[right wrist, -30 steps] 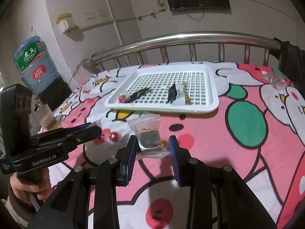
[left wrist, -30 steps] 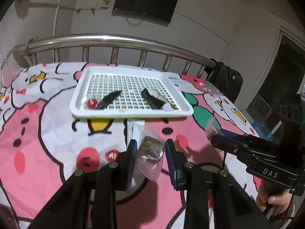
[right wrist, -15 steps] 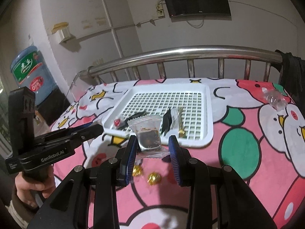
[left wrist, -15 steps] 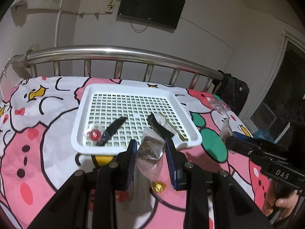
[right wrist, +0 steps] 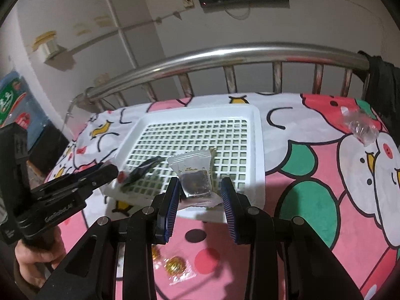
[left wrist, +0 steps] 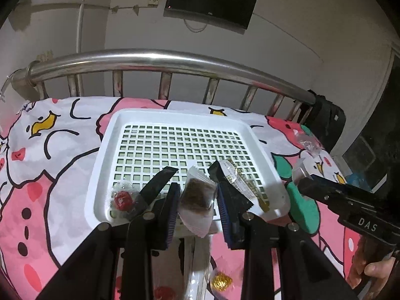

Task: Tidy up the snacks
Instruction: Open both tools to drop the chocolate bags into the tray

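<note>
My left gripper [left wrist: 198, 203] is shut on a clear packet with a brown snack [left wrist: 197, 197], held above the near edge of the white slotted tray [left wrist: 172, 117]. My right gripper [right wrist: 200, 192] is shut on a similar clear packet with a dark snack [right wrist: 196, 181], also over the tray's near edge [right wrist: 200, 113]. In the tray lie a red candy [left wrist: 122, 200], a black packet [left wrist: 156, 183] and a gold-printed packet [left wrist: 246, 186]. The right gripper also shows at the right of the left wrist view [left wrist: 303, 181], and the left gripper at the left of the right wrist view [right wrist: 110, 170].
The tray sits on a pink cartoon bedspread [right wrist: 312, 187]. Gold wrapped candies [right wrist: 175, 265] and a red candy [left wrist: 163, 293] lie on the bed near me. A clear wrapper [right wrist: 360, 127] lies at the far right. A steel bed rail [left wrist: 150, 60] runs behind the tray.
Both grippers have lifted and moved forward with their packets, from over the bedspread to above the tray's near edge. Both stay shut.
</note>
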Motion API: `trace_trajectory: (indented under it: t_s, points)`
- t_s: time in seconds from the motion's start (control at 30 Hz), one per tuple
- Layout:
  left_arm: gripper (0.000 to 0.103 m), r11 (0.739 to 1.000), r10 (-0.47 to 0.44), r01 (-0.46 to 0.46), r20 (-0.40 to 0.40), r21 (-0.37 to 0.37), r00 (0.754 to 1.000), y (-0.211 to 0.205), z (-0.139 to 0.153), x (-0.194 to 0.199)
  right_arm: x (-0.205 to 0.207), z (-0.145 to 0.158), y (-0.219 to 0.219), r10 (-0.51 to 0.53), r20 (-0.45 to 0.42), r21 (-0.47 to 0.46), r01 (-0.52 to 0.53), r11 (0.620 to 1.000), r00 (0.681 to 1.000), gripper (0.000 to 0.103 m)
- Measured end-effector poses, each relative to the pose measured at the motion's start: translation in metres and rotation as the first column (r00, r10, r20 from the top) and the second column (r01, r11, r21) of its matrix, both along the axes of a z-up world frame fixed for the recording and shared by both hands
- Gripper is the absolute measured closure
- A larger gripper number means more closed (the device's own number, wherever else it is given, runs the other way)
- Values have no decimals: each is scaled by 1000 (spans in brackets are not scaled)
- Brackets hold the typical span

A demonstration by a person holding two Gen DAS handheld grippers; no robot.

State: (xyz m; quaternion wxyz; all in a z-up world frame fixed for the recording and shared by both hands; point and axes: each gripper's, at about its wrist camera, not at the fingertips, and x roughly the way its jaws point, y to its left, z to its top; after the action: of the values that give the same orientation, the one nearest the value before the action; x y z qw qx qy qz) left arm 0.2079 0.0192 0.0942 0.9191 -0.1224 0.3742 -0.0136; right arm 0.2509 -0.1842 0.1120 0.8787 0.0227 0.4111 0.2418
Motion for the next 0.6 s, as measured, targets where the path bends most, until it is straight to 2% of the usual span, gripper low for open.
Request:
trace_trajectory:
  t_s: [0.1, 0.43, 0.53, 0.6]
  points:
    - [70, 1000, -4, 4, -25, 11, 1000, -3, -9, 10, 12, -7, 1, -10, -27, -8, 10, 1000, 1000, 70]
    - [70, 999, 10, -6, -105, 37, 994, -3, -39, 41, 41, -37, 13, -39, -82, -116, 29, 993, 996, 70]
    - [70, 1000, 10, -7, -130, 26, 991, -3, -48, 47, 49, -47, 14, -48, -111, -124, 34, 992, 993, 70]
    - [70, 999, 10, -4, -137, 45, 991, -5, -53, 49, 53, -53, 16, -48, -129, -133, 31, 991, 990, 70]
